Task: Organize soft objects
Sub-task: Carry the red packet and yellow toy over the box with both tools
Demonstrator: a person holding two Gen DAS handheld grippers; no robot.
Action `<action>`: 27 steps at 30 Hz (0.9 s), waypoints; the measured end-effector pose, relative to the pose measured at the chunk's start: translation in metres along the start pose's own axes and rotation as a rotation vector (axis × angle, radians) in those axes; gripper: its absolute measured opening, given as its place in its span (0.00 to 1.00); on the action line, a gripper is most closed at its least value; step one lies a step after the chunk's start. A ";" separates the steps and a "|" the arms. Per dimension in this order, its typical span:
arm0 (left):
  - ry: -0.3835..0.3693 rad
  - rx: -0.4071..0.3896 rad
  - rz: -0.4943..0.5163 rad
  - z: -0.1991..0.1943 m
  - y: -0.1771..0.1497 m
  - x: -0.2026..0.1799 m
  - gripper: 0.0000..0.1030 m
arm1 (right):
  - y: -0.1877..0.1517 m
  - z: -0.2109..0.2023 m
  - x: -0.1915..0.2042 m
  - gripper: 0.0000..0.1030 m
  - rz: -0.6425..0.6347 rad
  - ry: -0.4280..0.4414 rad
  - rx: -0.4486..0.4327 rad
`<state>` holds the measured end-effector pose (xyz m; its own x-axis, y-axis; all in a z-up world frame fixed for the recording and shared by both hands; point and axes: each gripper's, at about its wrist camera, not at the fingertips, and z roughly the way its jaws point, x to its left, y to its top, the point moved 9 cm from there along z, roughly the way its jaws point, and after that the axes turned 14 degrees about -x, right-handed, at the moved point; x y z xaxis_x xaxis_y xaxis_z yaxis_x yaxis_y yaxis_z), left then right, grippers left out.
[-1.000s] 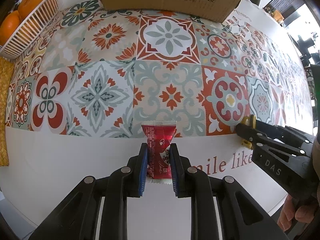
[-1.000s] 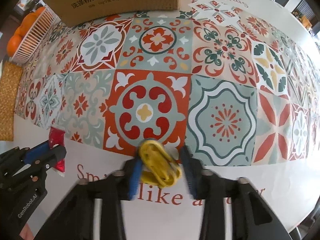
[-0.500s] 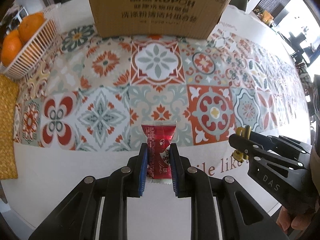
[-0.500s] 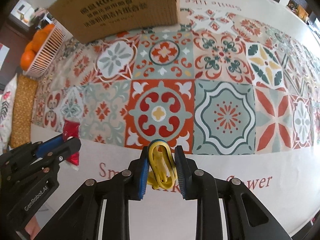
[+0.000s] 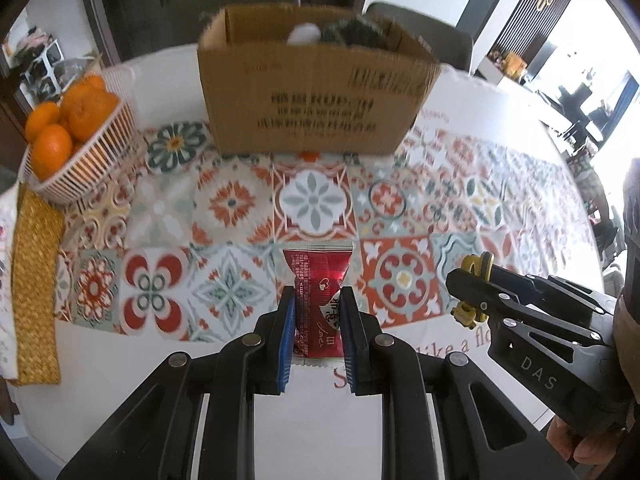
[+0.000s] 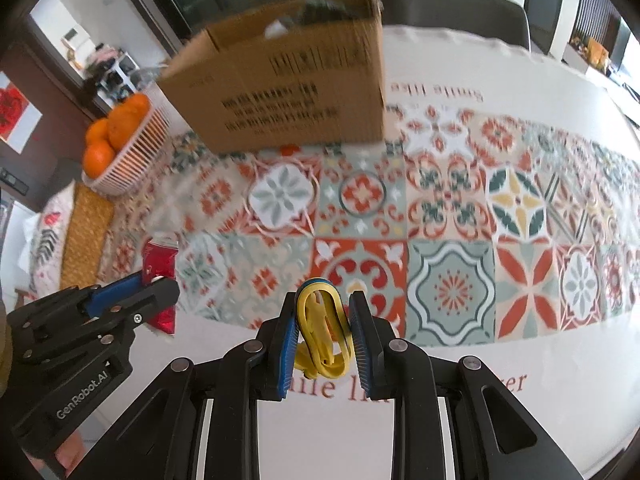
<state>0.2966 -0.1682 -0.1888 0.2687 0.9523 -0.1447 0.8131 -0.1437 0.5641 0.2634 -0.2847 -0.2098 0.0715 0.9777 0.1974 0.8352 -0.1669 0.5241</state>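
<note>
table (image 5: 120, 380) – tiled-pattern cloth (image 5: 312, 200) | on it: cardboard box (image 5: 316, 100), white basket (image 5: 88, 160), woven mat (image 5: 34, 300)

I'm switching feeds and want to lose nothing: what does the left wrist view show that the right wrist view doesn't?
Only the left wrist view shows the print on the red packet front-on, pinched in the left claw. Only the right wrist view shows the yellow band up close, pinched in the right claw, plus the red picture on a wall. Both show the cardboard box, the basket of oranges and the patterned tablecloth.
</note>
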 end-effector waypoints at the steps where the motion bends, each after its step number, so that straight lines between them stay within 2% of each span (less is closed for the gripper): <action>1: -0.003 -0.013 0.002 -0.004 0.004 0.000 0.21 | 0.005 -0.002 0.004 0.26 0.001 0.003 -0.015; 11: -0.012 -0.116 0.016 -0.032 0.049 0.003 0.21 | 0.050 -0.030 0.024 0.26 -0.004 0.028 -0.140; 27: -0.026 -0.227 0.035 -0.051 0.110 0.001 0.21 | 0.112 -0.057 0.038 0.26 0.001 0.061 -0.277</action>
<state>0.3597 -0.1695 -0.0853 0.3105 0.9401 -0.1409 0.6670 -0.1099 0.7369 0.3282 -0.2731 -0.0966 0.0323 0.9694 0.2435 0.6538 -0.2048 0.7284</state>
